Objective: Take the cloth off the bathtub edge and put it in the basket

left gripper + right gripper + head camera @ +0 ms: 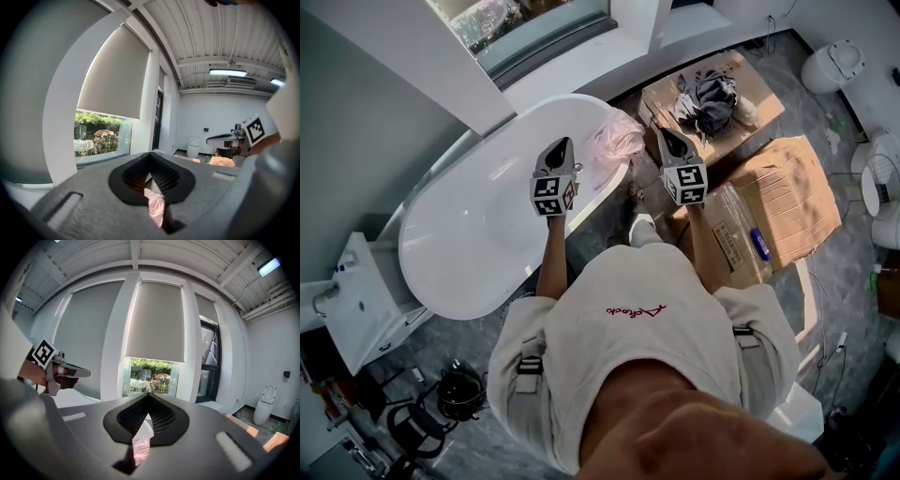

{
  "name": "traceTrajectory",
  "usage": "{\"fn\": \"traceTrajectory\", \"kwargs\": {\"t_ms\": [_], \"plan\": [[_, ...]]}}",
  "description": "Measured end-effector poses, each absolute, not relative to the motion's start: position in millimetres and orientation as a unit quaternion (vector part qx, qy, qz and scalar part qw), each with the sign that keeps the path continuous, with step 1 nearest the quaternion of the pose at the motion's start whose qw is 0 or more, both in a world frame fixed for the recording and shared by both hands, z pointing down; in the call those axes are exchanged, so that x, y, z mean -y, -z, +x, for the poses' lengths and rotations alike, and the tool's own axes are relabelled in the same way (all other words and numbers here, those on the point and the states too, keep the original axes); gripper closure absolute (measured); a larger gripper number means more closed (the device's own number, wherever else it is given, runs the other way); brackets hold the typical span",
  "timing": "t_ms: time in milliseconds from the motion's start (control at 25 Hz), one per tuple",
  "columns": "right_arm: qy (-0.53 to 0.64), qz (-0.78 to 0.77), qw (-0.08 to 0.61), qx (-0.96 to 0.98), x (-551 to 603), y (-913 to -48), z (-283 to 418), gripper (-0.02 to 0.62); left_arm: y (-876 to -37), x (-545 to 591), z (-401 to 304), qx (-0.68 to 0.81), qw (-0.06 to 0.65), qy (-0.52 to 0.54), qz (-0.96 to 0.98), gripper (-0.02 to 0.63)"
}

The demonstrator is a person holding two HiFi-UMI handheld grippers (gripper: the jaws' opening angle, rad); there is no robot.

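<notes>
Cloth (619,139), one piece, pale pink, lay bunched on the rim of the single white bathtub (478,225) at its far end in the head view. Two grippers hung near it: the left gripper (561,148) over the tub's inside, just beside the cloth, and the right gripper (668,139) on the cloth's other side, between it and the boxes. Neither touched it. Two boxes were counted past the tub: the farther cardboard box (755,94), open, held one heap of grey clothing (705,98); the nearer cardboard box (787,197) was closed. In the left gripper view, both jaws were pressed together with nothing between them; a strip of the cloth (157,208) showed below through the notch, and the right gripper (209,138) was seen at the right. In the right gripper view, the jaws were likewise closed and empty, the cloth (140,448) was below, and the left gripper (86,373) showed at the left edge. One window (150,376) lay ahead.
</notes>
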State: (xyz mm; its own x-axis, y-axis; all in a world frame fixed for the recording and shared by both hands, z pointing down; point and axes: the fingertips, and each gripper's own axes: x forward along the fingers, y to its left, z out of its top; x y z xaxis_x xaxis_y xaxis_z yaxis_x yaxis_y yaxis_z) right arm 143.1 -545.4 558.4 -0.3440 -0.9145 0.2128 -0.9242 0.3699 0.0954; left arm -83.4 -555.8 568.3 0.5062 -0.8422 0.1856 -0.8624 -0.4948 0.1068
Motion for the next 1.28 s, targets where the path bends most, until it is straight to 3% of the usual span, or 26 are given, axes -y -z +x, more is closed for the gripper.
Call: {"fn": "traceTrajectory", "kwargs": {"t_ms": [1280], "plan": [[-0.065, 0.531, 0.134, 0.834, 711.7, -599.1, 159.8, 0.591, -603.6, 712.5, -49.8, 0.498, 0.133, -0.090, 0.852, 0.606]]}}
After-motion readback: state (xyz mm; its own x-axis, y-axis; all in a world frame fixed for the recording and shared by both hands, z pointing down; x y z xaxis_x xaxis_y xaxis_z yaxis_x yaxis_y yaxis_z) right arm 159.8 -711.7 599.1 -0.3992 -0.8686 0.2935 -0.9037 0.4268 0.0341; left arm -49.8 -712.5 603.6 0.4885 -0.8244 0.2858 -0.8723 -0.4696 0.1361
